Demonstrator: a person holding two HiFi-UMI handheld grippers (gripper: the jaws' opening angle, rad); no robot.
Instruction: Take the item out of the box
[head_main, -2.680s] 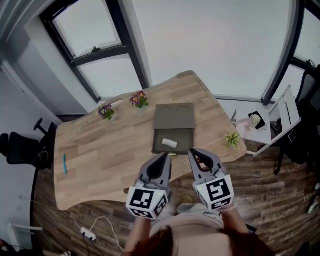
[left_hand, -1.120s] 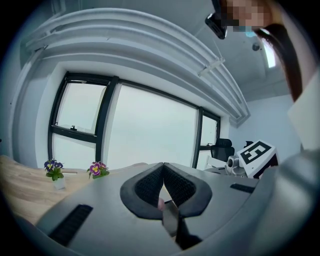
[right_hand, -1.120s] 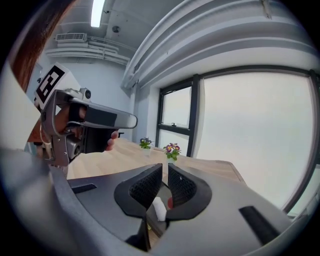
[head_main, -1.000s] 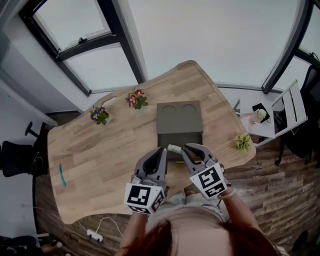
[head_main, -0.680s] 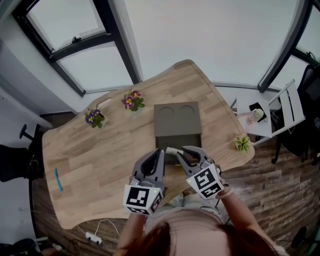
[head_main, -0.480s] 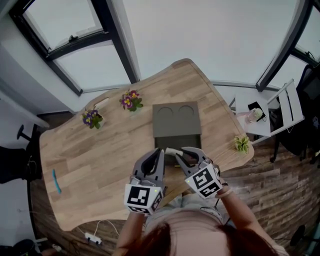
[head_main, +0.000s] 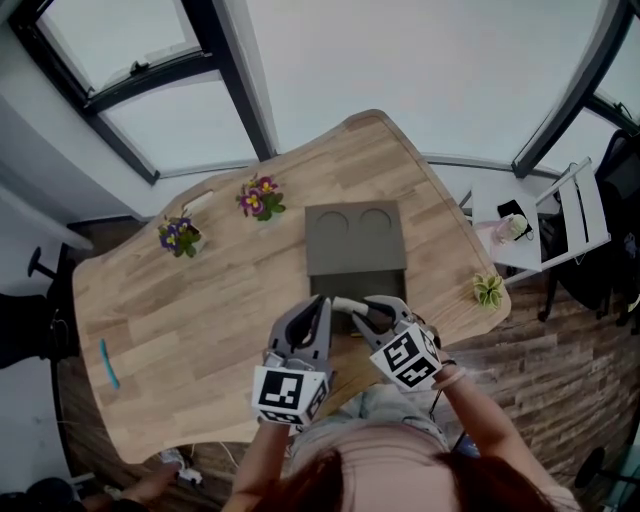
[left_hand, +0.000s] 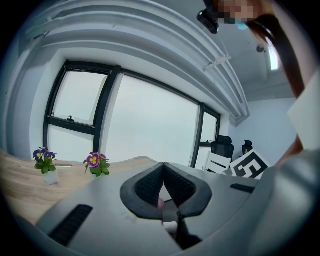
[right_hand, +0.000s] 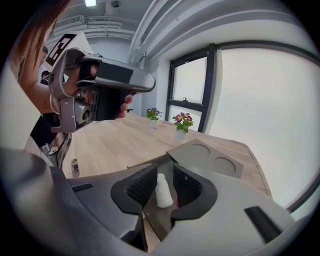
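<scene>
Item: white, soft-looking roll (right_hand: 161, 190), low centre of the right gripper view, lying lengthwise between the right claw's jaws. In the head view it shows as a small white end at the near edge of the box, frame centre.
Item contact: it leans on the pad at picture-left, and a dark gap shows between it and the other pad. Dark box floor is under it. I cannot tell whether it rests there or hangs just above.
Right claw (right_hand: 165, 165): jaws opening, the item between them but not pinched from both sides. In the head view it reaches up and left from the lower centre to the near rim of the box.
Left claw (left_hand: 163, 165): closed, pad tips meeting, nothing clamped. In the head view it sits just left of the right claw, tips near the box's near-left corner and not touching it. In the right gripper view it shows at upper left, gripped by a hand (right_hand: 125, 107).
Box (head_main: 345, 281): dark grey-green, open, at the middle of the tabletop.
Lid (head_main: 354, 232): folded back flat on the far side of the box, with two round recesses side by side.
Tabletop (head_main: 200, 290): pale wood planks with a curved edge.
Flowers: two small pots, purple-and-yellow blooms (head_main: 260, 195) and purple blooms (head_main: 178, 235), left of the box toward the far edge and well apart from it.
Plant (head_main: 488, 290): small and green, at the right edge of the tabletop.
Windows (head_main: 140, 60): dark frames, bright panes, across the top of the frame.
</scene>
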